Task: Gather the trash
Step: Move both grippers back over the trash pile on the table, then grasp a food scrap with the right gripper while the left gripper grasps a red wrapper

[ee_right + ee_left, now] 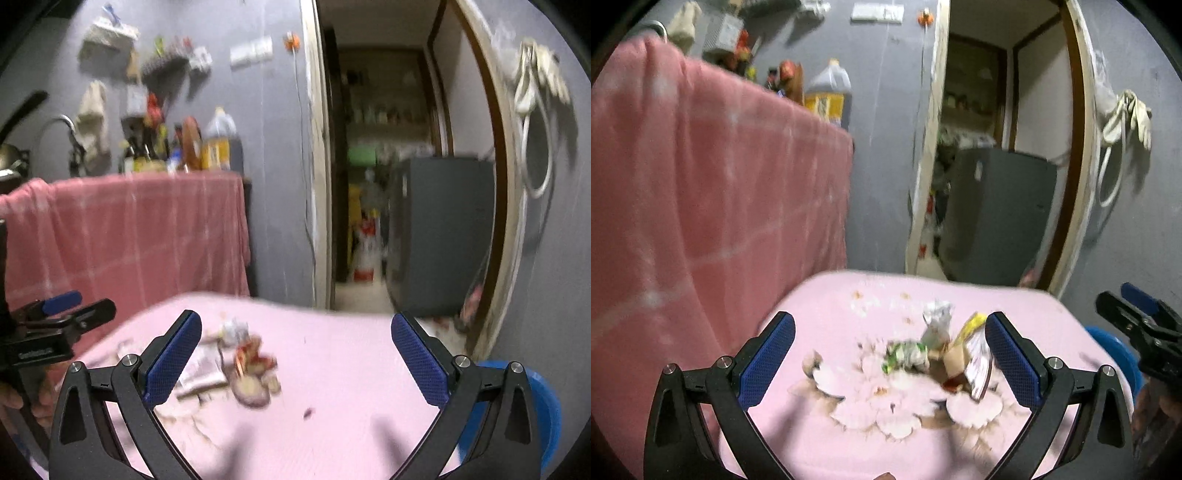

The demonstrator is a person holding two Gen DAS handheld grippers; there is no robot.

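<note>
A small heap of trash lies on the pink flowered tablecloth: a green-white wrapper, a crumpled white-grey wrapper and a yellow-brown packet. My left gripper stands open above the table, the heap between its blue pads and close to the right pad. In the right wrist view the same trash heap lies left of centre on the cloth. My right gripper is open and holds nothing. Each gripper shows at the edge of the other's view: right gripper, left gripper.
A blue bin stands at the table's right edge. A counter draped in a pink checked cloth stands to the left, with bottles on top. Beyond the table a doorway opens onto a grey fridge.
</note>
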